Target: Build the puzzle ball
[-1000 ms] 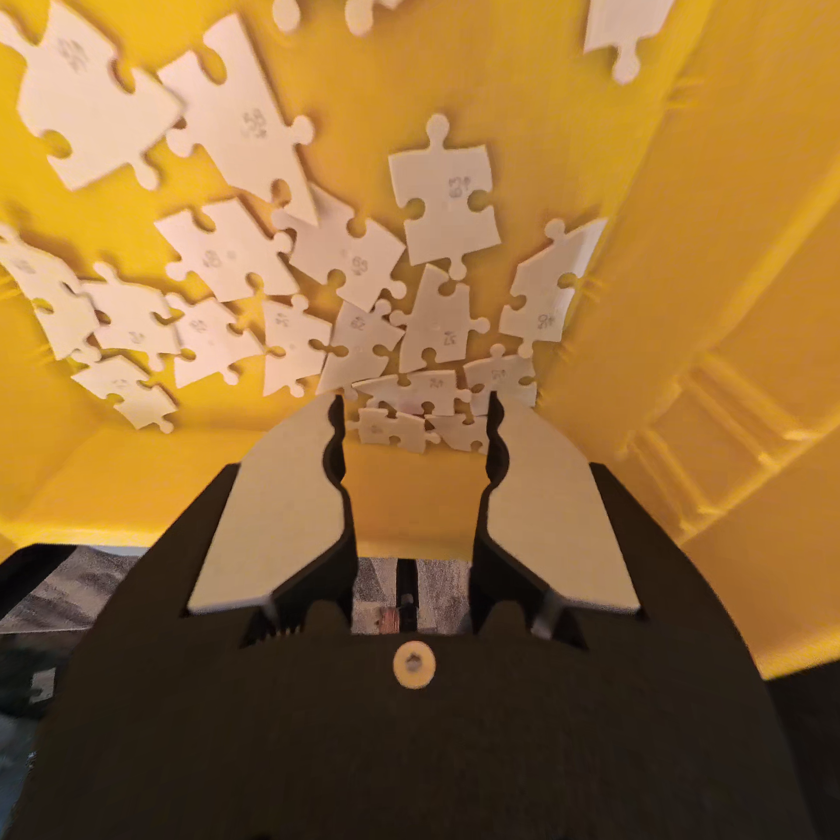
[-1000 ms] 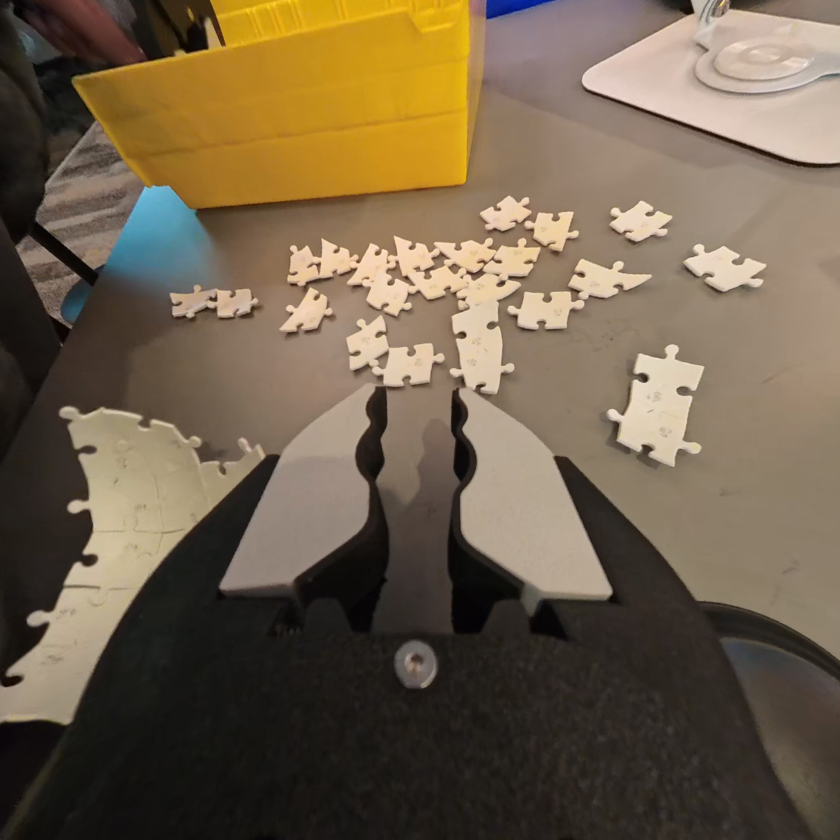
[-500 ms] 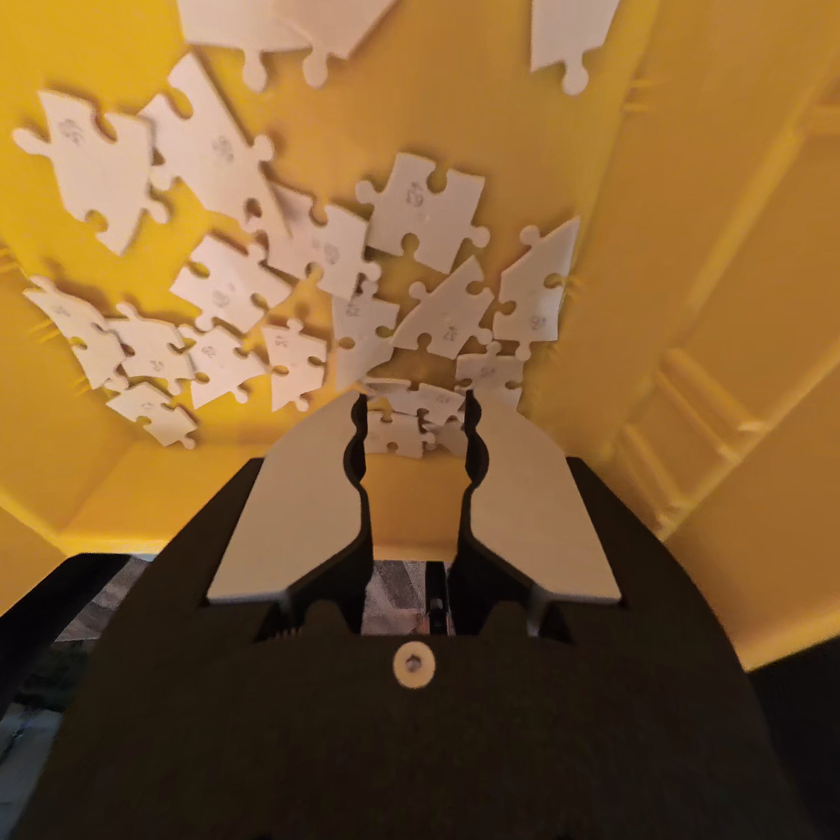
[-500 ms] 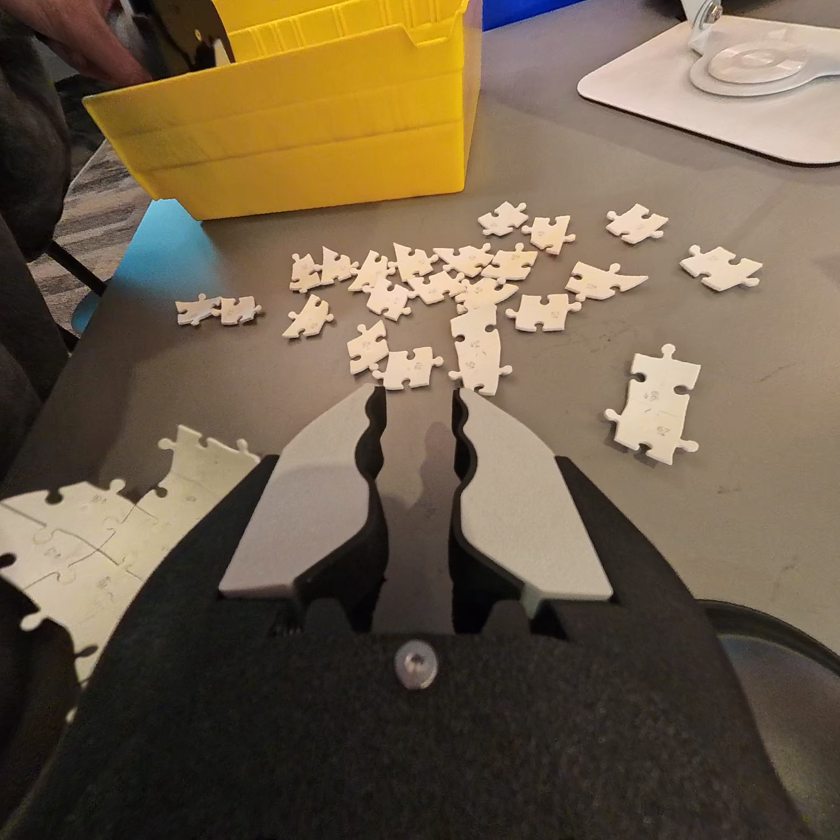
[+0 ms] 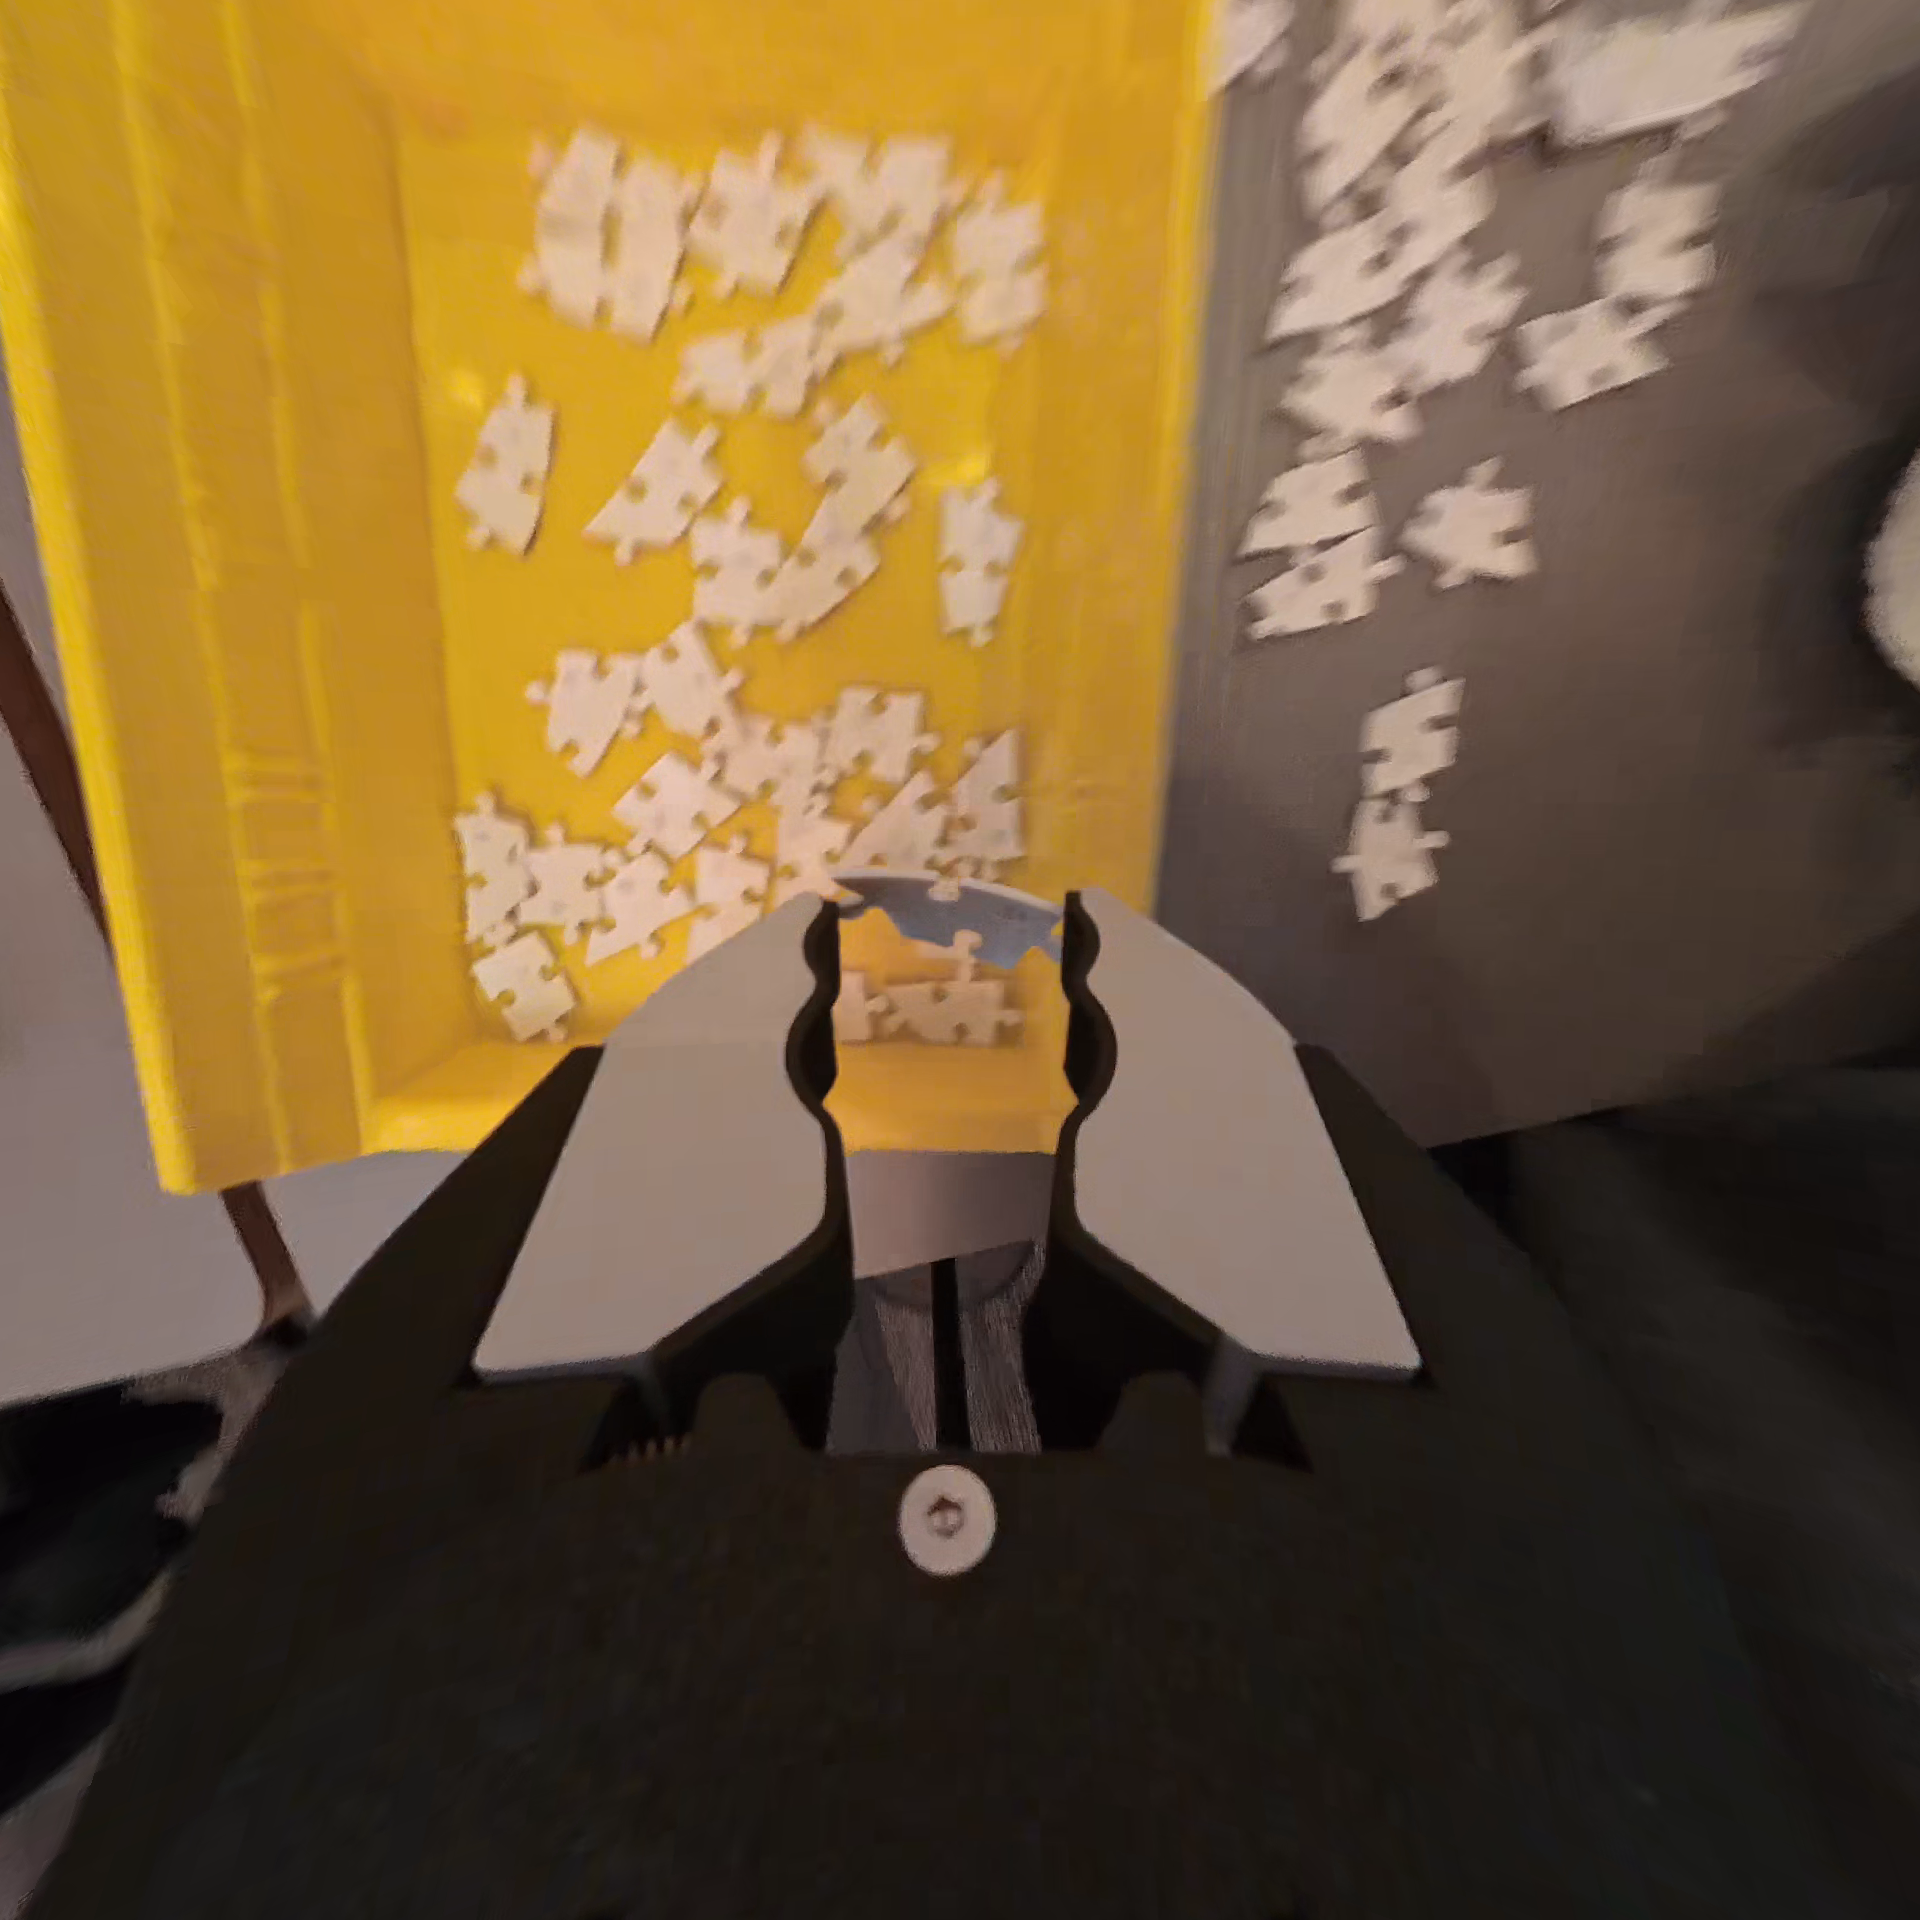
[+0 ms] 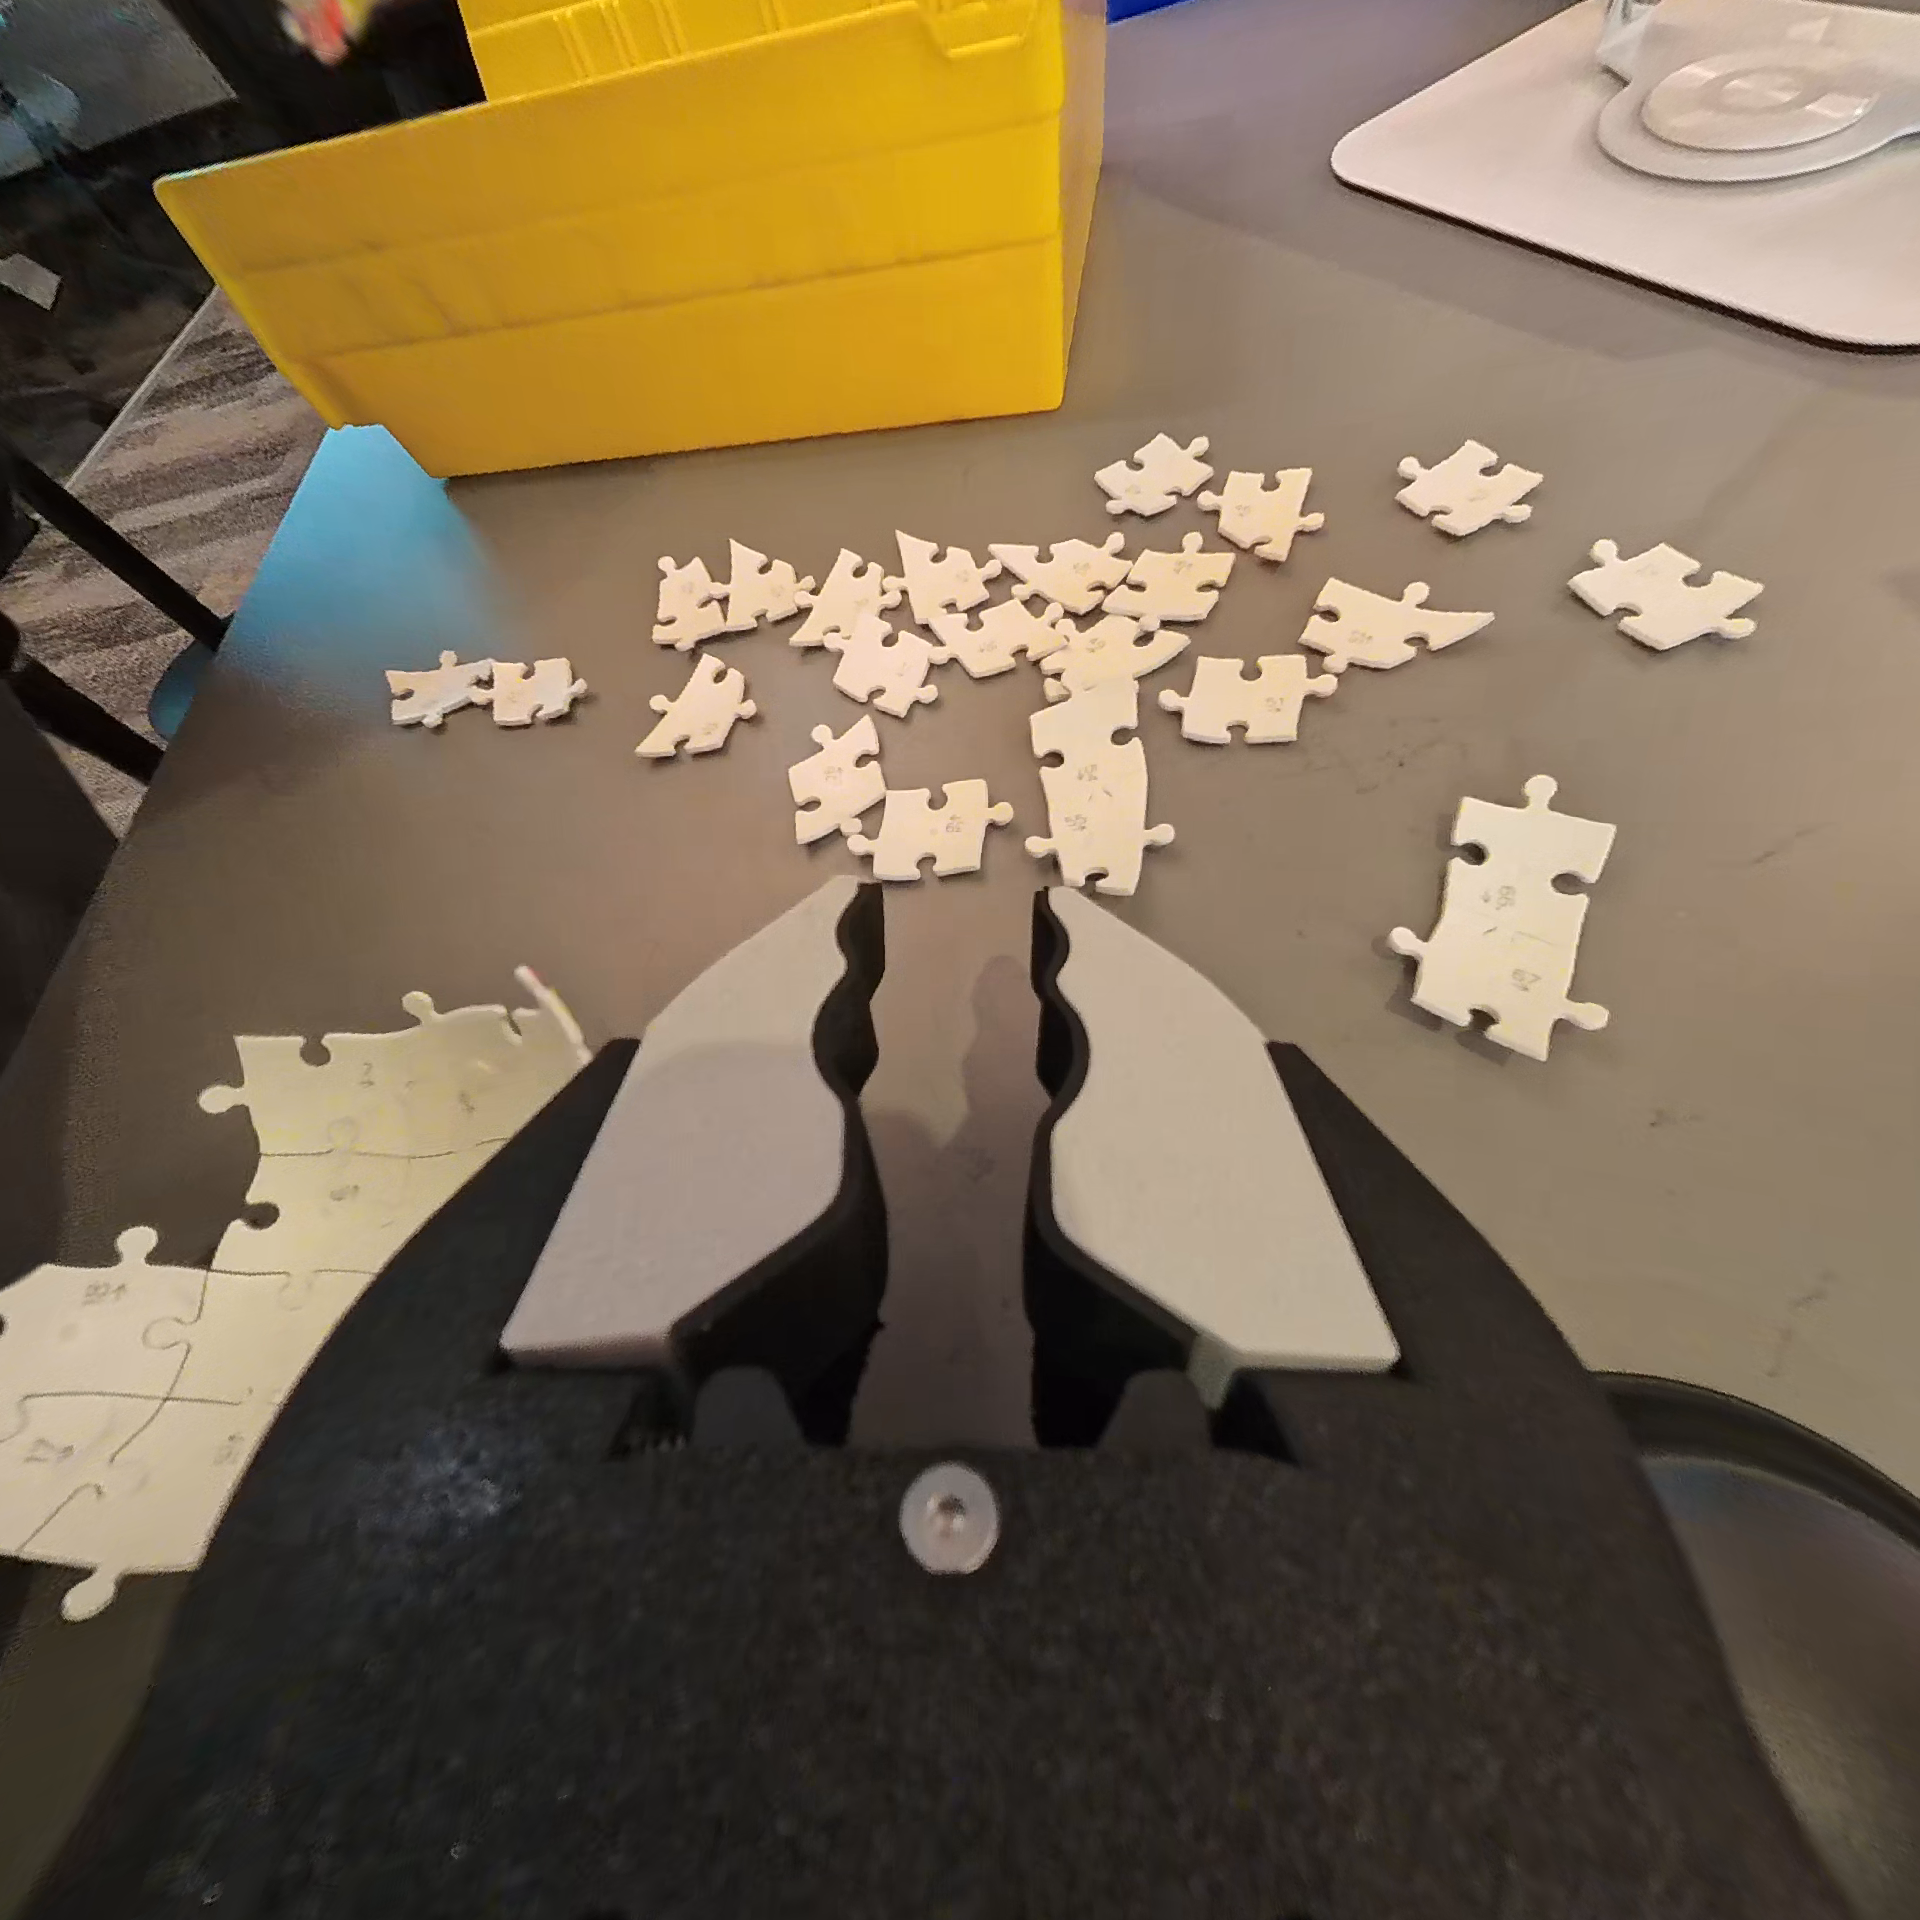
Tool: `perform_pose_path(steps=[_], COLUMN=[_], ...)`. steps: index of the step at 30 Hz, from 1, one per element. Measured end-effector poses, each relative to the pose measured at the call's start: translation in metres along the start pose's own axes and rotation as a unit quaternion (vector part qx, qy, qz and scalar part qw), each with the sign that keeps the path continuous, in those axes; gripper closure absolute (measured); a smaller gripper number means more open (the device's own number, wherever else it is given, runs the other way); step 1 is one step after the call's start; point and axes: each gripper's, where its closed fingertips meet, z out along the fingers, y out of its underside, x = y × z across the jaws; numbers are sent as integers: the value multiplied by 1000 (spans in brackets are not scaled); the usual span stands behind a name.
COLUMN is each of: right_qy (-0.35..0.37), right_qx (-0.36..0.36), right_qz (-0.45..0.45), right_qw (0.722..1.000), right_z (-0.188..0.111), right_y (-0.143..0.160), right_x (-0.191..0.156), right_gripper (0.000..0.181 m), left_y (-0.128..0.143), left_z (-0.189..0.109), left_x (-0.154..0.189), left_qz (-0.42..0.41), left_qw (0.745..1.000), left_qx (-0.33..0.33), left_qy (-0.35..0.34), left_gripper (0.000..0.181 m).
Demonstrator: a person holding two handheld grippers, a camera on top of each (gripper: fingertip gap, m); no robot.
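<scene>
The left gripper [image 5: 948, 914] clamps a curved puzzle piece [image 5: 951, 923] above the yellow bin [image 5: 260, 623]. Carry it level toward 2 o'clock. The right gripper [image 6: 956, 894] is released, empty.

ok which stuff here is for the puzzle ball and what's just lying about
For the job:
- held puzzle piece in left gripper
- yellow bin of pieces
- loose pieces
- joined curved section

Lying about:
- white mat
- clear plastic thing
</scene>
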Motion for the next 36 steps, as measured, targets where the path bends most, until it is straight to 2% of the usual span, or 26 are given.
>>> perform_pose_path(steps=[3, 6, 9, 12, 16, 21, 29, 36], right_qy=[4, 11, 14, 12, 10, 2, -3, -4], right_qx=[-4, -6, -4, 0, 12, 19, 26, 23], right_qz=[-7, -18, -23, -21, -20, -12, -10, -11], right_qw=[1000, 1000, 1000, 1000, 1000, 1000, 1000, 1000], right_z=[1, 1, 1, 0, -2, -4, -6, -5], right_y=[1, 1, 1, 0, -2, -4, -6, -5], right_x=[-1, -1, -2, -2, -2, -2, -3, -3], right_gripper=[154, 154, 154, 154, 154, 153, 153, 153], left_y=[-19, -26, -33, -23, -21, -24, -14, -1], left_z=[-15, -8, 17, 56, 90, 111, 104, 115], left_x=[52, 100, 142, 165, 167, 171, 134, 113], left_qz=[39, 83, 109, 128, 130, 137, 114, 102], left_qw=[997, 992, 988, 987, 987, 984, 982, 968], left_qx=[47, 55, 42, -11, -67, -96, -147, -214], left_qy=[50, 78, 97, 96, 67, 57, -30, -85], left_gripper=[141, 141, 141, 141, 141, 141, 141, 141])
